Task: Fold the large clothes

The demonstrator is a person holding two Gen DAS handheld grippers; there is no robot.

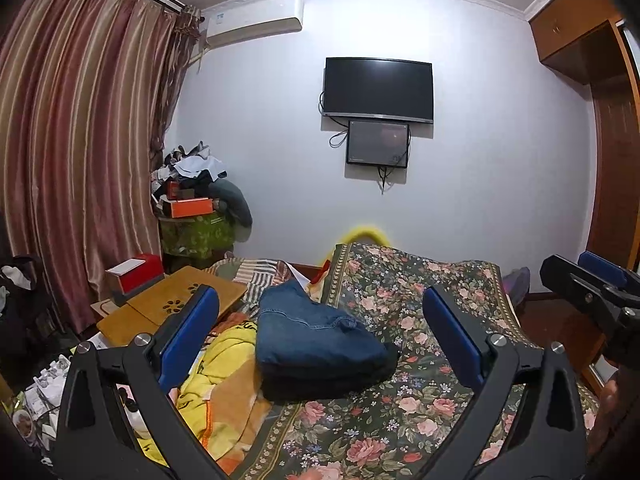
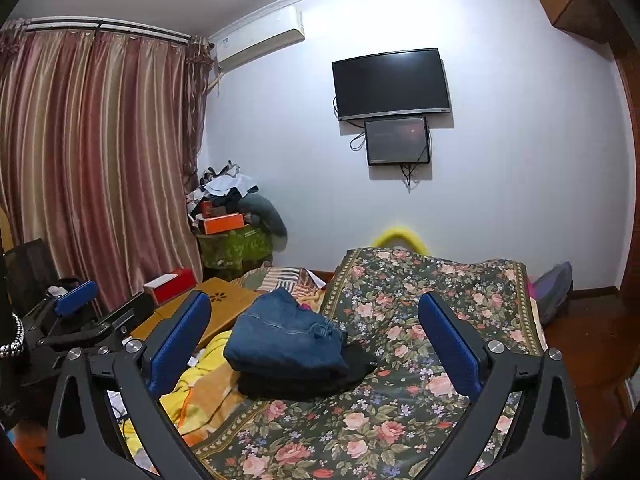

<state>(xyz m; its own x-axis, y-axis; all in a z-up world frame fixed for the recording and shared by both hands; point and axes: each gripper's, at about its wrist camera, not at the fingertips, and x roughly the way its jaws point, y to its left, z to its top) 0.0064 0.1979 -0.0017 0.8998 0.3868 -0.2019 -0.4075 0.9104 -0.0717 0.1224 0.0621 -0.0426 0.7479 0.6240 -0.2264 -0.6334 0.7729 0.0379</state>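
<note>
Both hand-held grippers are hovering wide apart, empty, over folded blue denim jeans, likely heavy, stiff; grip the thick folded edge

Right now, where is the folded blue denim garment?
The folded blue denim garment lies mid-frame in both views on a folded black garment, on the floral bedspread beside the yellow blanket.
</note>
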